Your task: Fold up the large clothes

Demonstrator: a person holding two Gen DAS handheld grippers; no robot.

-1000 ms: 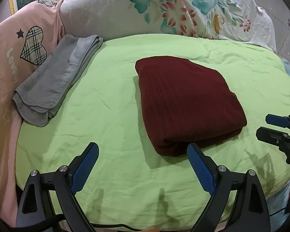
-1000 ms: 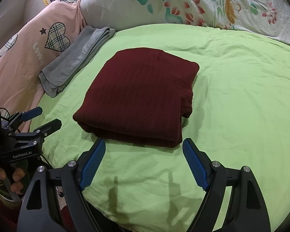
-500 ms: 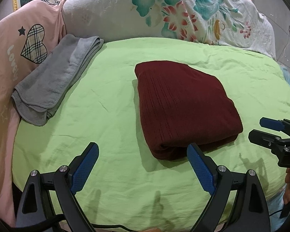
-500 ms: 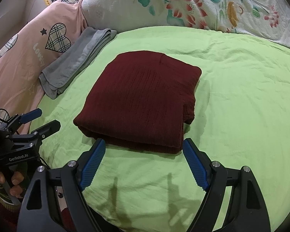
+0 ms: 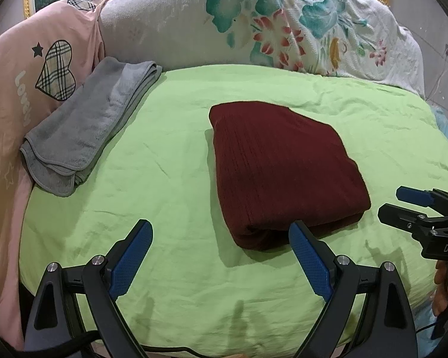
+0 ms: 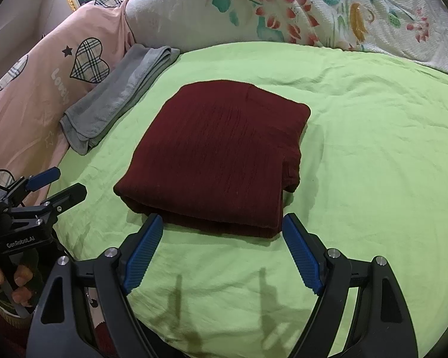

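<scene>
Item 1, maroon knit garment (image 5: 283, 170): folded into a thick rectangle, lying flat near the middle of the light-green bedsheet (image 5: 176, 179). In the left wrist view it sits at 1 o'clock from the left gripper (image 5: 221, 237); its near corner lies just beyond the right-hand blue pad, apart from it as far as can be told. In the right wrist view the garment (image 6: 218, 155) lies at 12 o'clock from the right gripper (image 6: 222, 229), its near folded edge spanning almost the whole gap between the 2 fingertips, just ahead of them.

Item 2, left gripper: released, jaws spread wide, holding nothing. It also shows at 9 o'clock in the right wrist view (image 6: 59, 183), off the garment's left side and apart from it.

Item 3, right gripper: released, jaws spread wide, holding nothing. It shows at 3 o'clock in the left wrist view (image 5: 394, 201), just beside the garment's right corner, not touching.

Item 4, edges and room: open green sheet surrounds the garment on all 4 sides, widest at 3 o'clock in the right wrist view. A folded grey towel (image 5: 89, 125) lies at 10 o'clock, well apart from the garment, against a pink pillow with plaid hearts (image 5: 24, 89). A floral quilt (image 5: 283, 24) bounds the sheet at 12 o'clock.
</scene>
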